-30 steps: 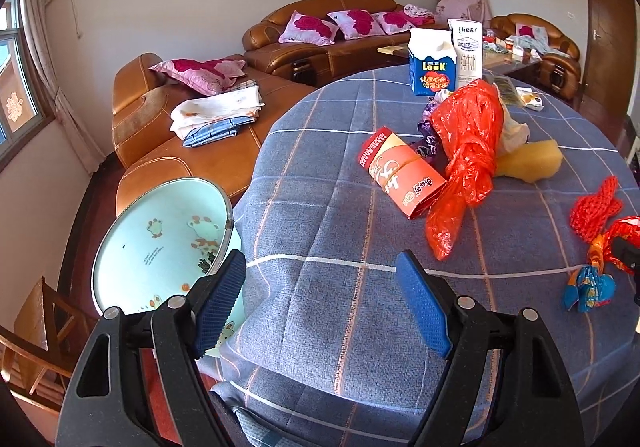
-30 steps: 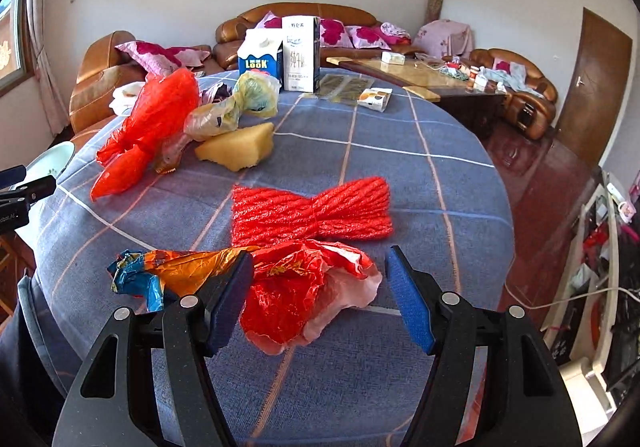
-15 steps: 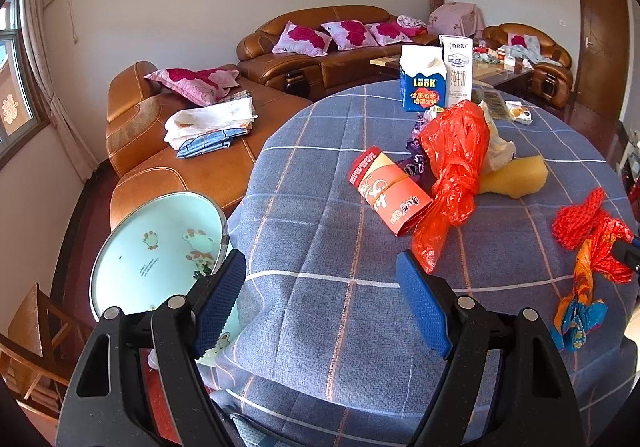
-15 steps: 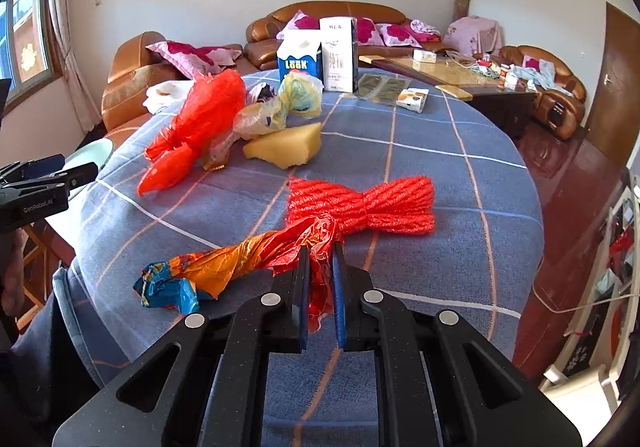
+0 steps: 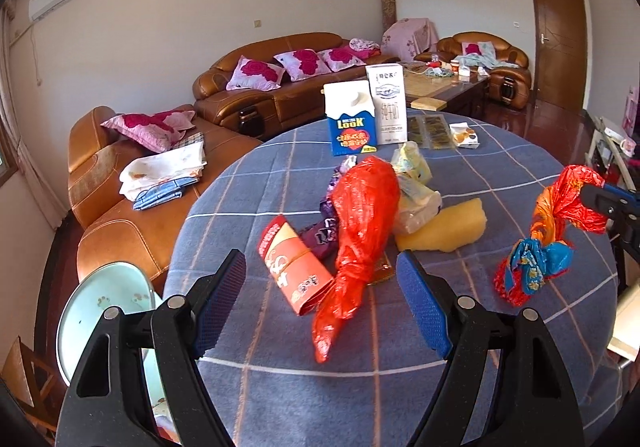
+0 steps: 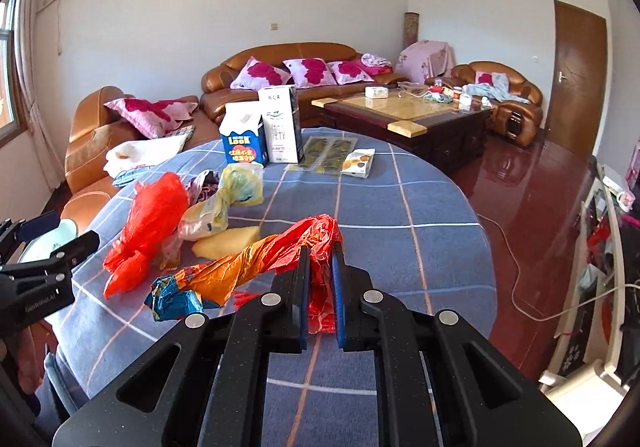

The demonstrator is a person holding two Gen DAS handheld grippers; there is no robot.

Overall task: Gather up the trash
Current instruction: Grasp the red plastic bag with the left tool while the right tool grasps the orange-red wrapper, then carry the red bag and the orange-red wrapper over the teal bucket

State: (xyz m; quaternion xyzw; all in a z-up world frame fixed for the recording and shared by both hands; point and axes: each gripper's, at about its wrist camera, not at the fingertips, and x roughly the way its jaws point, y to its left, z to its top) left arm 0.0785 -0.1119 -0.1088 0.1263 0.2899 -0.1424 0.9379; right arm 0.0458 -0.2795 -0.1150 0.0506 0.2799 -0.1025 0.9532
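My right gripper point(image 6: 320, 247) is shut on a crumpled red, orange and blue wrapper point(image 6: 240, 271) and holds it above the blue checked tablecloth point(image 6: 400, 247). The same wrapper point(image 5: 552, 231) hangs at the right in the left wrist view, where only the right gripper's tip shows at the frame edge. My left gripper point(image 5: 320, 275) stands open over the near table edge. Beyond its fingers lie a red paper packet point(image 5: 296, 267) and a red plastic bag point(image 5: 360, 223). A yellow lump point(image 5: 444, 231), a pale bag point(image 5: 416, 187) and a purple wrapper point(image 5: 324, 235) lie close by.
Two milk cartons point(image 5: 352, 119) point(image 5: 386, 103) stand at the table's far side beside flat packets point(image 5: 432, 131) and a small box point(image 5: 464, 135). A pale round basin point(image 5: 104, 315) sits low at the left, beside the table. Brown sofas point(image 5: 280, 87) and a coffee table point(image 6: 404, 115) stand behind.
The right gripper shut on the wrapper and lifted it off the cloth. The left gripper moved in over the table toward the red packet and bag, still open.
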